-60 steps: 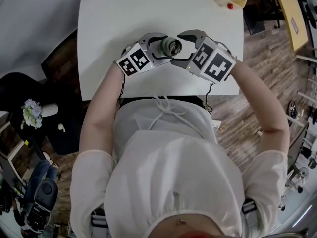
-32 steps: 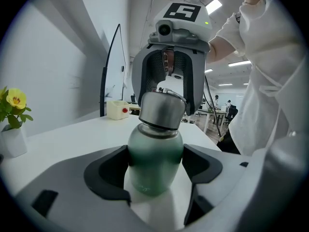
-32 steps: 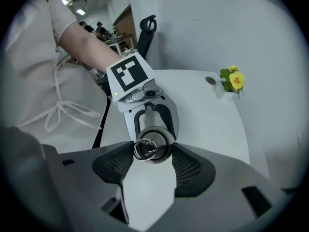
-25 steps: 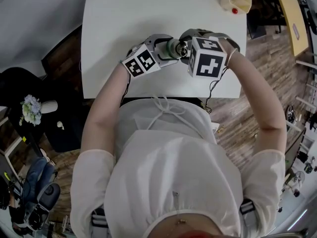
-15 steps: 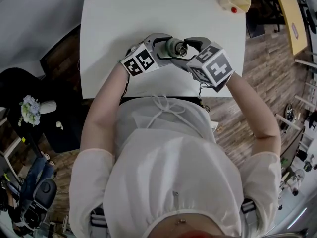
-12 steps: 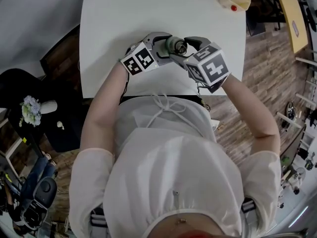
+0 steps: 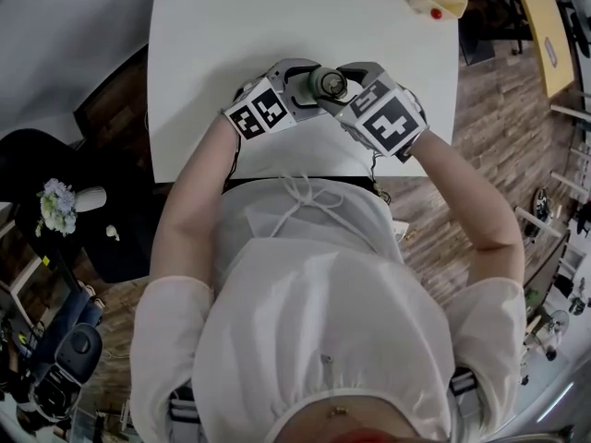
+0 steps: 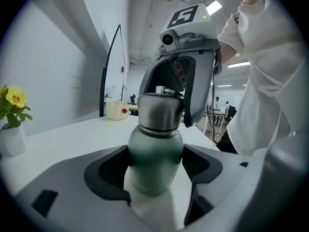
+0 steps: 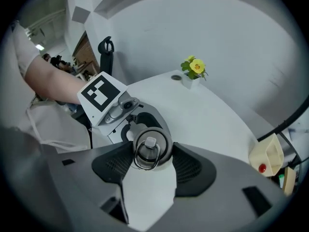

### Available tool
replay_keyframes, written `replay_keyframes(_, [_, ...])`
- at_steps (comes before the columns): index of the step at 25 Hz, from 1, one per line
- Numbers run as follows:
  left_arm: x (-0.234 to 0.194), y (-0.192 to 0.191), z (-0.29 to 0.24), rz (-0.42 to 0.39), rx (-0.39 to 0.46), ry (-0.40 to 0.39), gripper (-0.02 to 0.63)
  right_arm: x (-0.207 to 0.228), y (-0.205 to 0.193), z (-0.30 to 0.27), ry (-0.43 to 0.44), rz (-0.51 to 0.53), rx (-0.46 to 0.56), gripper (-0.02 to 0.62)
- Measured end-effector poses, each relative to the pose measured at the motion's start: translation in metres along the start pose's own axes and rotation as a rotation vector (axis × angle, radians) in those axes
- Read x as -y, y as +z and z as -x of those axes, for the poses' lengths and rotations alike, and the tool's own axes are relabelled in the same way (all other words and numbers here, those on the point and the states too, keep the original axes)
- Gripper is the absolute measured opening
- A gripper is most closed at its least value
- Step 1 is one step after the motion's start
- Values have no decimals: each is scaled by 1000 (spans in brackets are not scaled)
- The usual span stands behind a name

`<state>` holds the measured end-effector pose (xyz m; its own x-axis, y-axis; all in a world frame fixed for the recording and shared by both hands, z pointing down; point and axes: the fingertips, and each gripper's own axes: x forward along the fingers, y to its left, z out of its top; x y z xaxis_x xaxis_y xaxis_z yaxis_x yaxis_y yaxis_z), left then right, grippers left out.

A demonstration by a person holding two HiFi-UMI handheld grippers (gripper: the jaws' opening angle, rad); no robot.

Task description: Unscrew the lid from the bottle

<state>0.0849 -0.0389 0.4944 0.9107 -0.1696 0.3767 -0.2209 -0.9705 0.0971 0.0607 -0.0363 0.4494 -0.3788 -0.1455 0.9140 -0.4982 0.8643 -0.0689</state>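
Where the right jaws meet the lid: right gripper [image 9: 151, 151] has just been closing after a brief release; its pads now clench the lid [image 9: 150, 141] from both sides.
Change: wrist rolled back from its twist of a second ago; marker cube [image 7: 388, 123] shows another face in the head view.
Meaning: judged a re-grip for a further unscrewing turn; lid still seated on the neck.
Left jaws: left gripper [image 8: 155, 164] clamps the bottle [image 8: 154, 151] by its body, upright near the front edge of the table [image 7: 277, 26].
Lid: brushed steel, domed, with a wire carry ring [image 9: 145, 159] lying on top.
Bottle: matte green, rounded shoulder, smooth; likely slippery.
Pads: dark, concave, finely textured.
Table: white, smooth.
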Motion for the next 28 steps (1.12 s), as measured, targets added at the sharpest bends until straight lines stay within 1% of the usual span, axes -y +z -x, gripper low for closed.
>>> replay_keyframes(3, [1, 0, -1, -1, 7, -2, 365, -1, -1, 0, 75, 80, 7, 268])
replay_keyframes(8, [2, 0, -4, -9, 11, -11, 365, -2, -8, 4, 215, 333, 28, 268])
replay_keyframes(10, [2, 0, -3, -5, 11, -10, 365, -3, -8, 4, 257, 373, 51, 268])
replay_keyframes(12, [3, 0, -3, -5, 8, -12, 365, -3, -9, 5, 272, 400, 43, 268])
replay_keyframes(17, [3, -1, -3, -7, 4, -20, 365, -3, -11, 2, 293, 559, -62, 268])
replay_keyframes(19, [2, -1, -2, -6, 12, -18, 365, -3, -11, 1, 288, 595, -91, 270])
replay_keyframes(21, [1, -1, -1, 1, 13, -16, 365, -1, -10, 0, 249, 579, -93, 279])
replay_keyframes(22, [1, 0, -1, 4, 13, -16, 365, 0, -10, 1, 220, 552, -89, 303])
replay_keyframes(23, [1, 0, -1, 4, 12, -16, 365, 1, -9, 2, 199, 510, -77, 310])
replay_keyframes(24, [1, 0, -1, 2, 10, -17, 365, -1, -8, 3, 192, 446, -56, 328])
replay_keyframes(26, [1, -1, 0, 0, 9, -18, 365, -3, -5, 7, 201, 252, -6, 368])
replay_keyframes(28, [1, -1, 0, 1, 11, -19, 365, -2, -4, 7, 198, 45, 23, 365])
